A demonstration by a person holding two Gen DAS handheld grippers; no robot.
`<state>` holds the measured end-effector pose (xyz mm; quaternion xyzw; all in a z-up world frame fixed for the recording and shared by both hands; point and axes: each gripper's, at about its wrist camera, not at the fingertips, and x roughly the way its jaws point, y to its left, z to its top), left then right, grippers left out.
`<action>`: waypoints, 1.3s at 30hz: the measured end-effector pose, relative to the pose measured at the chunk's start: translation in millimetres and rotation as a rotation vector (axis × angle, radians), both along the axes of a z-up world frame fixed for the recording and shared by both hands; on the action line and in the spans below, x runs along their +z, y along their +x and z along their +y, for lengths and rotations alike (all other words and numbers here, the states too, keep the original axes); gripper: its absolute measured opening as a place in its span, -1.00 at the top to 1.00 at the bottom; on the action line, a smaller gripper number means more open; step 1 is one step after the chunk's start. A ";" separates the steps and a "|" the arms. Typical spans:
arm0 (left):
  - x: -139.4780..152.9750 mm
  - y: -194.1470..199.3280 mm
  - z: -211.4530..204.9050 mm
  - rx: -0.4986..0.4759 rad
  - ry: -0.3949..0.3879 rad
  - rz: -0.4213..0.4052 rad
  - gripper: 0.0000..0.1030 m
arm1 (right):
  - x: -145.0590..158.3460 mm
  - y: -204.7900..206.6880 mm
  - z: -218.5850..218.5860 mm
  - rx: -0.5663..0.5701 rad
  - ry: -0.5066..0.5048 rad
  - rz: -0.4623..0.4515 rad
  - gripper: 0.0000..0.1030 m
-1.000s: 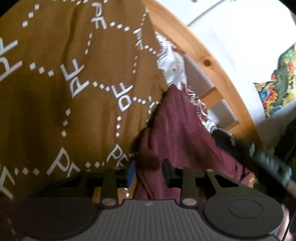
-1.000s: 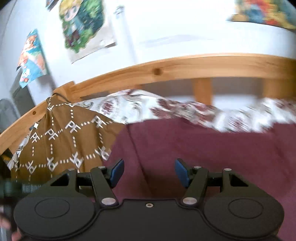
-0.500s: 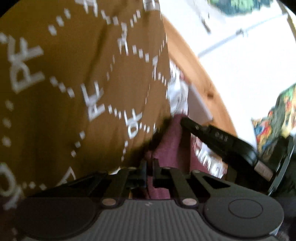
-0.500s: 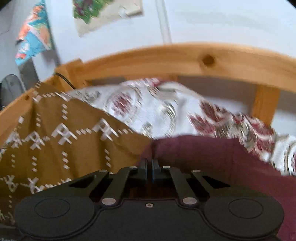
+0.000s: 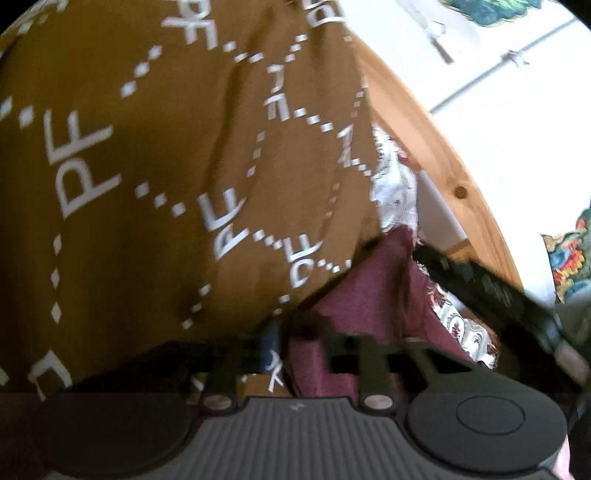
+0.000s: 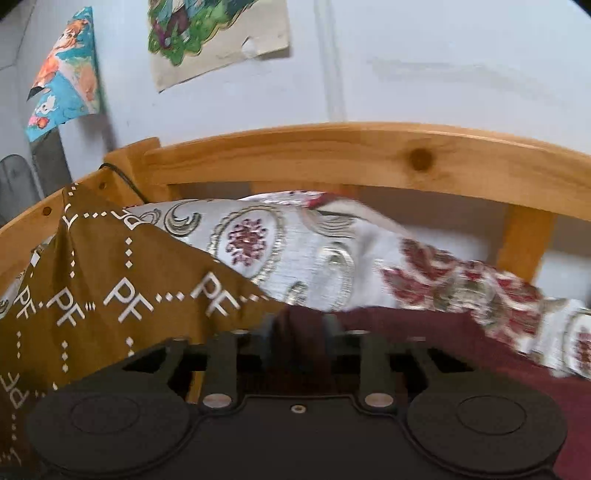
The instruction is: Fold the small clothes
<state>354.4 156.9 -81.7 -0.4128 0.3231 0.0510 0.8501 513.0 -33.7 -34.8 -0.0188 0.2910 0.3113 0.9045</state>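
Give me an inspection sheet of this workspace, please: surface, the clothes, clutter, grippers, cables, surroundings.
Surface: bed with a floral cover.
Job's things: maroon garment lying on the cover; mustard cloth printed PF beside it, edges meeting.
Clutter: nothing seen.
Grippers: left gripper and right gripper, jaws opening, maroon fabric between each pair.
Cables: thin black cable at the bed's corner post.
Surroundings: wooden bed rail; white wall with posters.

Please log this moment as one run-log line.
left tongs: opening, maroon garment between | right tongs: opening, same garment | brown cloth: beside
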 end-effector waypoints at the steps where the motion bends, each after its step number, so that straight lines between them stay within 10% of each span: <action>1: 4.6 -1.0 -1.8 -0.004 0.007 -0.012 -0.15 | 3.2 -6.0 -8.6 -0.003 -0.006 -0.007 0.08; 5: 19.4 -1.8 -20.3 -0.049 0.117 0.007 -0.67 | 12.2 -47.8 -54.2 -0.021 -0.080 -0.053 -0.43; 10: 28.4 2.6 -54.8 -0.124 0.283 0.063 -0.82 | 1.1 -124.4 -122.6 -0.079 -0.170 -0.053 -0.82; 24: 56.7 -73.7 -100.2 -0.307 0.393 -0.009 -0.98 | 3.1 -352.1 -298.9 -0.341 -0.149 0.004 -0.99; 34: 94.2 -169.8 -129.4 -0.522 0.495 -0.114 -0.99 | -2.0 -410.4 -285.0 -0.223 -0.125 0.015 -0.99; 39: 93.1 -211.8 -114.1 -0.604 0.493 -0.061 -0.99 | -12.0 -415.1 -240.5 -0.052 -0.270 0.014 -0.99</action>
